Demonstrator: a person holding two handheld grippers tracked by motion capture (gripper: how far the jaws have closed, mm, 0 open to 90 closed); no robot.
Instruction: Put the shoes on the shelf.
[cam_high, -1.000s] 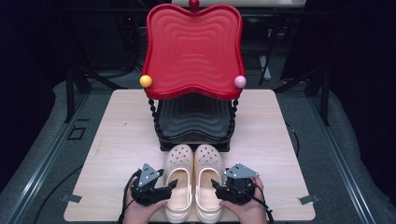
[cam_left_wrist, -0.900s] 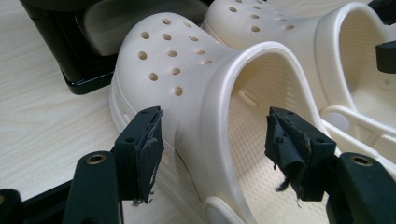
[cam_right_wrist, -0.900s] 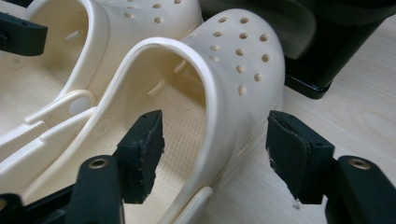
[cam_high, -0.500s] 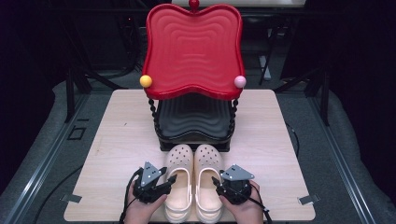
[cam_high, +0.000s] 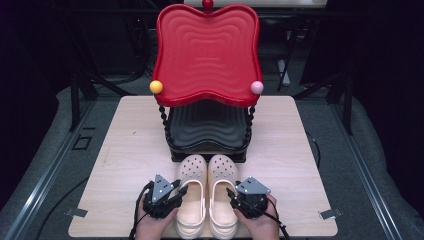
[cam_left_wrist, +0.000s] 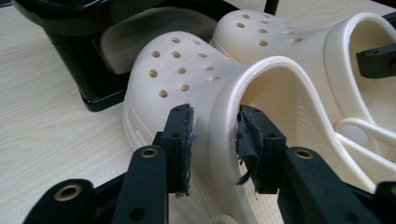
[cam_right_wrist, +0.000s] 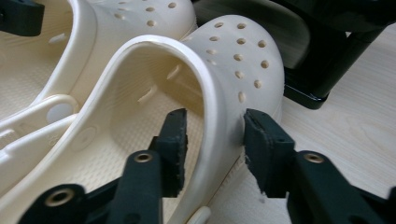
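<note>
Jaws on both grippers have just been closing. Left gripper (cam_left_wrist: 212, 140) now pinches the left clog's (cam_high: 191, 192) wall at lower centre; right gripper (cam_right_wrist: 212, 140) straddles the right clog (cam_high: 223, 192), a gap showing, so lifting looks close.

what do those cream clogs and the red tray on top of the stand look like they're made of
Cream clogs: probably moulded foam resin, matte with a faint sheen; thick rounded rims, punched vent holes and a pebbled footbed suggest it. Red tray: likely glossy moulded plastic, going by its smooth rippled surface and soft highlights; lacquered wood can't be ruled out.
</note>
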